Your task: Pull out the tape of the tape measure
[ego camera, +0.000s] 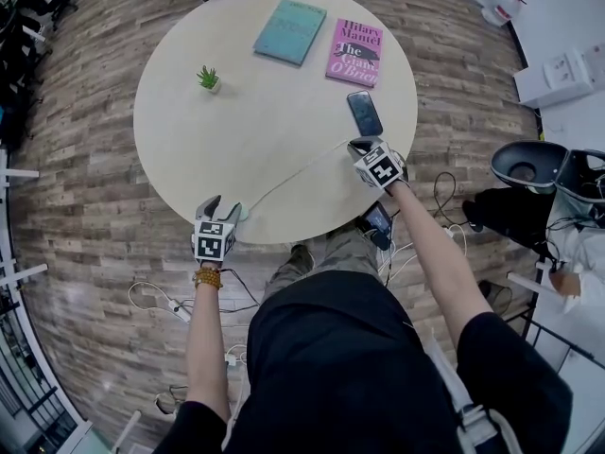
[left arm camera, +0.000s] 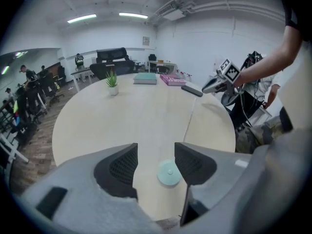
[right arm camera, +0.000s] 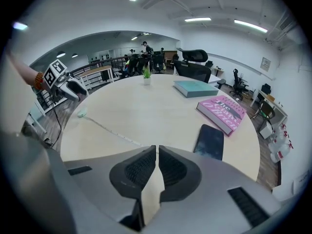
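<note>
The round table [ego camera: 274, 130] carries everything. The right gripper [right arm camera: 157, 152] has its jaws pinched together on the end of the white tape [ego camera: 293, 170], which stretches across the table. The left gripper [left arm camera: 156, 162] hovers with its jaws apart over the small mint case [left arm camera: 169, 173], which lies ungripped near the table's edge.

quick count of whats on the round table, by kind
books: 2 (teal book, pink book)
phone: 1
potted plant: 1
tape measure: 1
total: 5
</note>
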`<state>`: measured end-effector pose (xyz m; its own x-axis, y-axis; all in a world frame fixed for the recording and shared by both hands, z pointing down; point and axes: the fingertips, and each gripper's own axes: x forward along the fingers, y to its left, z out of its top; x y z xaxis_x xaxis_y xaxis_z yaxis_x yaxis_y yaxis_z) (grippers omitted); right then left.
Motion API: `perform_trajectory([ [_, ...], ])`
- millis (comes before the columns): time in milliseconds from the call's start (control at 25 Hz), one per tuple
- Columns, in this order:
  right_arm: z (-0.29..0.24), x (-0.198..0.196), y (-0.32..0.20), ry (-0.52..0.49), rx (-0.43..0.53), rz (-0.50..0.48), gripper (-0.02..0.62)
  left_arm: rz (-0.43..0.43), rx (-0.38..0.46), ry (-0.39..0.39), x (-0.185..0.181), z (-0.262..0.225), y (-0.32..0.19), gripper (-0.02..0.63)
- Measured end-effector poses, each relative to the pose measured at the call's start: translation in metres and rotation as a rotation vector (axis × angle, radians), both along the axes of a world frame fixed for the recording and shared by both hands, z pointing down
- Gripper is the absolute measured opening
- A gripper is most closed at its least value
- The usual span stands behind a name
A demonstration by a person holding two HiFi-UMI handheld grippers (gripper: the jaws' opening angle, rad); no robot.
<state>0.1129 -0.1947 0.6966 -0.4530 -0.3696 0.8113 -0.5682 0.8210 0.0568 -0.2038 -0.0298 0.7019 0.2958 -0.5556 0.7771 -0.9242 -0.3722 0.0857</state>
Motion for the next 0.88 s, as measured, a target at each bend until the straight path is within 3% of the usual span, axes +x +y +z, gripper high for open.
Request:
perform_trajectory([
  [280,-0.038,-0.025,-0.008,-0.050,0.087,-0.026,0.020,-0.071,0.174,-0.001,-0.011,-0.049,-0.021,0.239],
  [560,-0.097,-0.058,-0.012,-0.135,0.208,-0.038,0.020,-0.170,0.399,-0.009,-0.024,-0.119,-0.043,0.221],
  [880,-0.175,-0.091,-0.015,-0.258,0.351,-0.035,0.018,-0.206,0.573,0.003,-0.021,-0.195,-0.061,0.208],
])
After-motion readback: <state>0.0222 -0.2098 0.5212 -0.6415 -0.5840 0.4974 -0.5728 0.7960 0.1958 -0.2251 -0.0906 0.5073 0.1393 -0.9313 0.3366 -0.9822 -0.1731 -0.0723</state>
